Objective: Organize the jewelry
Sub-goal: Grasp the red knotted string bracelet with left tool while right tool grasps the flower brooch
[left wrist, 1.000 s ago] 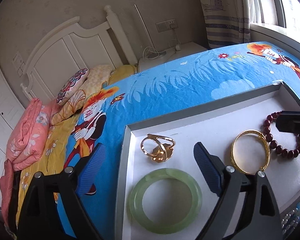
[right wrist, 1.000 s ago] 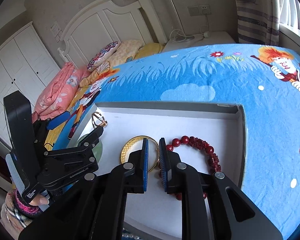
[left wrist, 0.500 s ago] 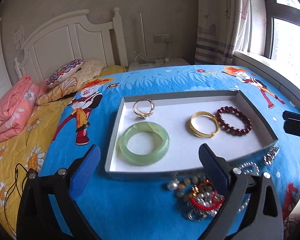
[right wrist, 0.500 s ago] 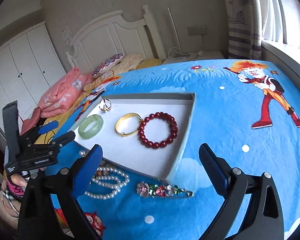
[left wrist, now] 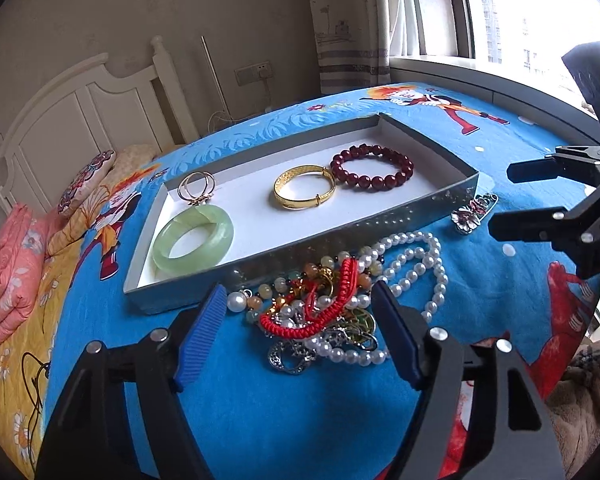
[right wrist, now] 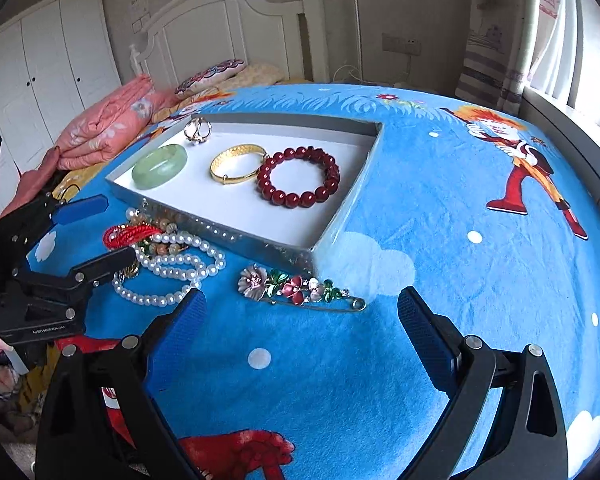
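In the left wrist view, the left gripper (left wrist: 300, 332) hangs with its jaws spread wide and empty over a tangled heap of jewelry (left wrist: 320, 312) on the blue cartoon bedspread (left wrist: 260, 420), a red braided cord (left wrist: 320, 312) and a pearl necklace (left wrist: 416, 264) showing in the heap. Just beyond lies the shallow gray tray (left wrist: 340, 236), holding a jade bangle (left wrist: 194, 240), a gold ring set (left wrist: 196, 190), a gold bangle (left wrist: 305, 192) and a red bead bracelet (left wrist: 372, 170) touching it. In the right wrist view, the right gripper (right wrist: 300, 332) is likewise wide and empty, above the bedspread near a flower brooch (right wrist: 296, 286) lying just beside the tray's (right wrist: 260, 240) corner.
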The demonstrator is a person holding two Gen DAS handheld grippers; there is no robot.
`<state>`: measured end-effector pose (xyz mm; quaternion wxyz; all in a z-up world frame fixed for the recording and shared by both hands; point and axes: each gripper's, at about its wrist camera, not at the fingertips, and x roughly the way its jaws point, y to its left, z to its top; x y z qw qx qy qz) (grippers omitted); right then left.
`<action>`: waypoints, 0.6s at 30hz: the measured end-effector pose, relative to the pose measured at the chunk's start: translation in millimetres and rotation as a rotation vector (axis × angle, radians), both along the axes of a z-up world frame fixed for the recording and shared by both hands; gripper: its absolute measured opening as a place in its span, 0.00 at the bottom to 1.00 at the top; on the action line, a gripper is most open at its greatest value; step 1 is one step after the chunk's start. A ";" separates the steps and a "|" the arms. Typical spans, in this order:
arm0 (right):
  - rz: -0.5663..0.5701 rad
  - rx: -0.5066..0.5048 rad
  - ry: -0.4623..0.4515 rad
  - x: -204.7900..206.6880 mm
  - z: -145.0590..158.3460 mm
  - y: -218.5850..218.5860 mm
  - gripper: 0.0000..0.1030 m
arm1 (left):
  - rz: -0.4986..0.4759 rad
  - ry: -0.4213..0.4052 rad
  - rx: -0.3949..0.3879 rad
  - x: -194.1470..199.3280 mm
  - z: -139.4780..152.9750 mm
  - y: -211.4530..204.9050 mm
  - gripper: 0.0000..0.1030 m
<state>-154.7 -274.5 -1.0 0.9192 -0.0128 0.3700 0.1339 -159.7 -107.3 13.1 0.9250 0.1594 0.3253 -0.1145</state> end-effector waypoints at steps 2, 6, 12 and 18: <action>0.002 -0.022 -0.003 -0.2 0.2 3.7 0.91 | -0.001 0.005 0.003 2.2 -1.7 0.7 0.71; 0.022 -0.003 0.065 16.6 1.1 3.1 0.91 | -0.011 0.022 -0.015 8.6 -2.1 2.9 0.68; 0.120 0.043 0.144 29.4 -3.7 5.7 0.92 | -0.014 0.040 -0.030 11.2 -6.9 4.1 0.69; 0.210 0.016 0.131 1.4 -3.1 10.4 0.75 | -0.006 0.039 -0.019 11.4 -8.7 3.6 0.71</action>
